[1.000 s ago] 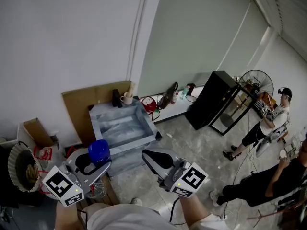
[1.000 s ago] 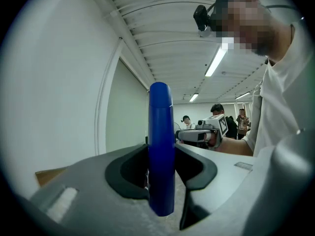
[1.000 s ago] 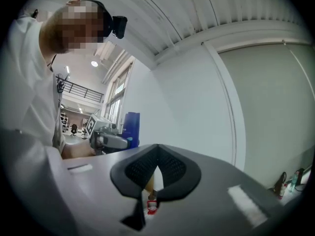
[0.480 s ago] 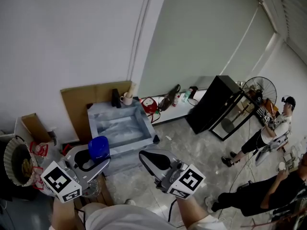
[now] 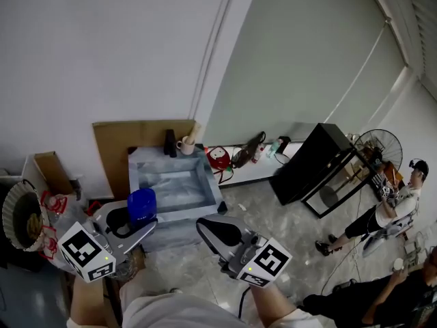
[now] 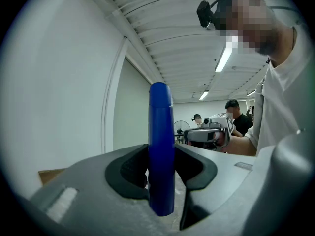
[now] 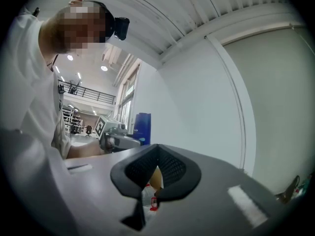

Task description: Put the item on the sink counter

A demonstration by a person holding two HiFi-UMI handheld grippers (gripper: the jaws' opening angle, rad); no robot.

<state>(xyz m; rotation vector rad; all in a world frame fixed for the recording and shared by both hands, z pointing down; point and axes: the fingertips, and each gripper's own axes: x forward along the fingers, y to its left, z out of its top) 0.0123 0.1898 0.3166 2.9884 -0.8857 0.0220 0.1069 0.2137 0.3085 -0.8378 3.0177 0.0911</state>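
Blue bottle (image 5: 141, 206) clamped upright in the left claw (image 5: 127, 221), both pads pressing its flat sides, and in the left gripper view the blue bottle (image 6: 161, 151) stands well above the left claw (image 6: 161, 168). It is held in the air on the near side of the sink (image 5: 174, 183), not resting on it

Right claw (image 5: 209, 226) beside it, apart from the bottle, jaws closed together with nothing between them. The right gripper view shows the right claw (image 7: 156, 157) with its pads meeting at the tips

Left of the person, a round basket (image 5: 19, 218) near the floor, and a cardboard box (image 5: 46, 172) by the wall

Past the claws, the grey-blue sink has a basin in the middle. On the table strip at its far edge stand a pale mug (image 5: 185, 145) and a dark bottle (image 5: 169, 142), just beside each other. A brown cardboard sheet (image 5: 121, 141) leans on the wall behind

Right of the sink is a red object (image 5: 218, 158) on the floor, then a low white ledge with small items too small to tell, then a black cabinet (image 5: 308, 161)

Farthest right, a standing fan (image 5: 382, 145) and a seated person (image 5: 392, 207)
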